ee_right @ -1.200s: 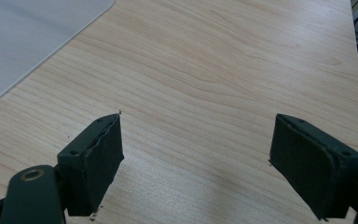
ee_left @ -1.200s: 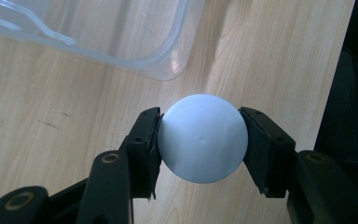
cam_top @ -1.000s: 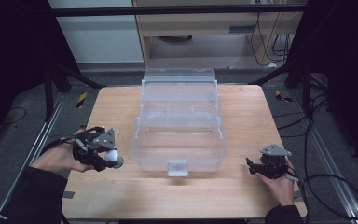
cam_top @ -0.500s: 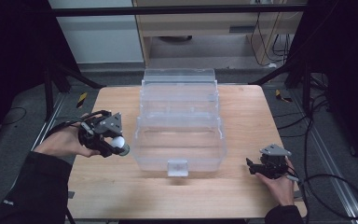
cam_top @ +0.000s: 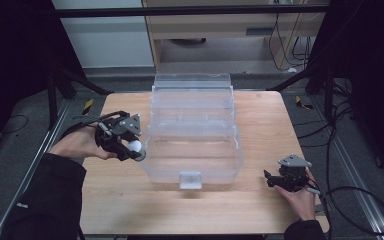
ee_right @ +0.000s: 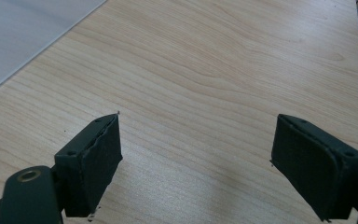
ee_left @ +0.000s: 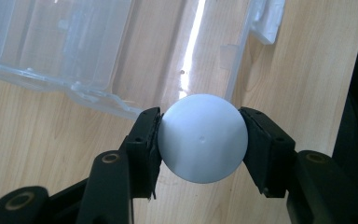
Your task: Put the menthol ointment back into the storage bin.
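My left tongs (cam_top: 131, 148) pinch the small white smooth ball (ee_left: 203, 137) just beside the clear plastic compartment box's (cam_top: 192, 125) left wall; my right tongs (ee_right: 196, 168) rest spread on the wooden counter (cam_top: 260, 205). Risk — clipping the rim, the slick ball squirts free.

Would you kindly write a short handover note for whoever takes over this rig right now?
Left gripper: shut on the white ball, held at the left wall of the clear plastic box.
Right gripper: open, holding nothing, low over the wooden table right of the box.
Done: ball picked up and brought to the box.
Left: most likely carry it over the wall and release it inside.
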Tool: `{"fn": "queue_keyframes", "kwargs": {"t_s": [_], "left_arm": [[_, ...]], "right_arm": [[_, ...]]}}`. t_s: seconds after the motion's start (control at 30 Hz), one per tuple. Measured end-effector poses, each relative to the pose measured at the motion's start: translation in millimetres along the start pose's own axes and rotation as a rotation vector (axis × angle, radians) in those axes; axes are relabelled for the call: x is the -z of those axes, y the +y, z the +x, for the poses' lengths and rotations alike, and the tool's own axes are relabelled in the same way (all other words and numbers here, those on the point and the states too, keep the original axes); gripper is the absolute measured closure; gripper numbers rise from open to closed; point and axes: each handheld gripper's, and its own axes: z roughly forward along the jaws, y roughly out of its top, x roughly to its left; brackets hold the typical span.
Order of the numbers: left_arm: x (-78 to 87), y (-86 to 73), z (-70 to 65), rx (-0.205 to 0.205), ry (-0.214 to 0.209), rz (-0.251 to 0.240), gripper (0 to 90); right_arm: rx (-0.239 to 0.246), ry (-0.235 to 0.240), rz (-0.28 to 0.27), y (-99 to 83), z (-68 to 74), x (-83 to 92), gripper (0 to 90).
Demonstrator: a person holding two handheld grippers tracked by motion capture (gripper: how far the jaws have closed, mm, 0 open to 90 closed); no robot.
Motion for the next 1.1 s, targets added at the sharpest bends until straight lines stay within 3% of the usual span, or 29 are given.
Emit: {"fn": "queue_keyframes", "kwargs": {"t_s": [0.07,0.23,0.47,1.1], "left_arm": [[-3.9,2.4,1.9,0.006,-0.008,0.002,50.0],[-13.9,8.8,6.4,-0.027,-0.011,0.021,50.0],[-27.8,12.5,9.1,-0.025,-0.020,0.029,50.0],[-66.2,5.8,13.9,-0.017,-0.063,0.049,50.1]], "right_arm": [[0.001,0.001,0.002,0.0,0.2,-0.2,15.9],[0.002,0.002,0.004,-0.5,-0.6,-0.5,15.9],[0.003,0.002,0.005,-0.9,-0.5,-1.3,15.8],[0.010,0.006,0.020,-1.7,0.1,-3.0,15.7]]}}
